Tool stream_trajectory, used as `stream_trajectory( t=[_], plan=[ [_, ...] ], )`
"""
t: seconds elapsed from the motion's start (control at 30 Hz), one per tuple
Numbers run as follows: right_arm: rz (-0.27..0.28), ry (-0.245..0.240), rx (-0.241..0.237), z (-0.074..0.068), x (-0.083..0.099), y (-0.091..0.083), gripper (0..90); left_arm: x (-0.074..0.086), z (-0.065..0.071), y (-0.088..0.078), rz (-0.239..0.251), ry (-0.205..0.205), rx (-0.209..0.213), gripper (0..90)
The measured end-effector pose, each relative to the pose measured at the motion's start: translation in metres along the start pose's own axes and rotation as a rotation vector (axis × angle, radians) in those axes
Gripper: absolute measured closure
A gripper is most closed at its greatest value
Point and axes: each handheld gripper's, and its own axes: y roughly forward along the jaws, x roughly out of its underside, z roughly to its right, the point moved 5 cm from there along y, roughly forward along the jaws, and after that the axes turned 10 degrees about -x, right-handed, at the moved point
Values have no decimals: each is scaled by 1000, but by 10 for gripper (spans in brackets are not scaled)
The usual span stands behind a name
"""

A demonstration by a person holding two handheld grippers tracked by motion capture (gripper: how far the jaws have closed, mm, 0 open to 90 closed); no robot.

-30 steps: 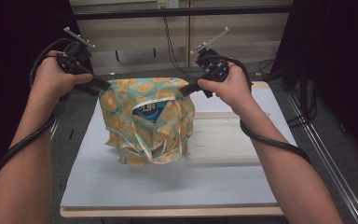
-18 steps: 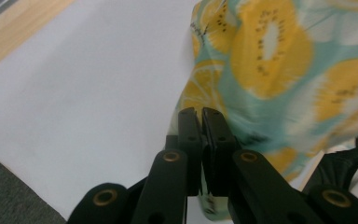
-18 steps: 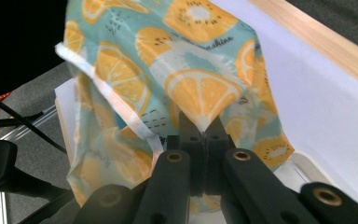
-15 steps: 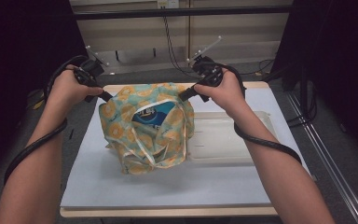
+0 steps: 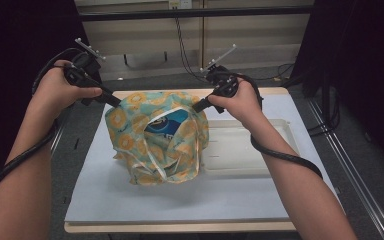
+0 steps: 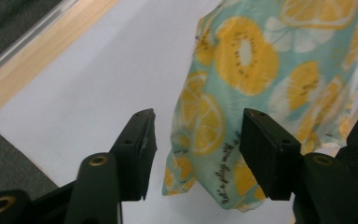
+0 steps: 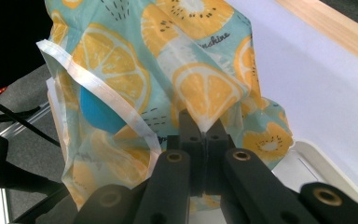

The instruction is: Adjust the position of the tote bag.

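Note:
A teal cloth bag [image 5: 155, 150] printed with orange slices sits on the white table top [image 5: 105, 200], its mouth showing a blue thing [image 5: 169, 124] inside. My left gripper [image 5: 115, 103] is at the bag's left rim. Its jaws have just been opening, and in the left gripper view they [image 6: 198, 126] stand apart with the bag's [image 6: 247, 60] edge hanging in the gap, not pressed. My right gripper [image 5: 198, 106] is shut on a pinched fold of the bag [image 7: 205, 88] at its right rim, in the right gripper view [image 7: 204, 128] beside a white handle strap [image 7: 98, 88].
A shallow white tray [image 5: 260, 150] lies on the table to the right of the bag, under my right forearm. The table's wooden edge [image 5: 180, 227] runs along the front. Black cables trail from both grippers, and dark floor surrounds the table.
My left gripper's jaws have parted and let go of the bag's left rim. The right hand has sunk a little, still holding its fold.

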Motion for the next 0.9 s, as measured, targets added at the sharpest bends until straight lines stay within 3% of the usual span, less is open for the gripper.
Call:
stream_trajectory(
  t=[0.17,0.23,0.37,0.43,0.5,0.53,0.57,0.63,0.9],
  plan=[
    [-3,-4,5,-1,1,-1,900,-11,18,2,25,77,32,295],
    [2,-6,2,0,1,0,899,-12,24,10,-18,122,13,243],
    [10,7,-2,0,1,0,899,-13,28,23,-39,171,64,388],
    [9,8,-1,0,1,0,898,-12,32,27,-34,122,94,530],
    [12,11,1,-1,1,0,896,-10,28,27,-90,143,101,706],
    [12,11,-1,-1,1,0,896,-10,27,26,-83,138,99,738],
    [13,12,-2,-1,1,0,896,-11,29,25,-76,83,109,790],
    [13,12,-2,-1,1,0,897,-13,28,21,-69,110,102,843],
    [14,8,-8,-2,1,-3,899,-19,25,-4,-23,43,97,900]
  ],
)
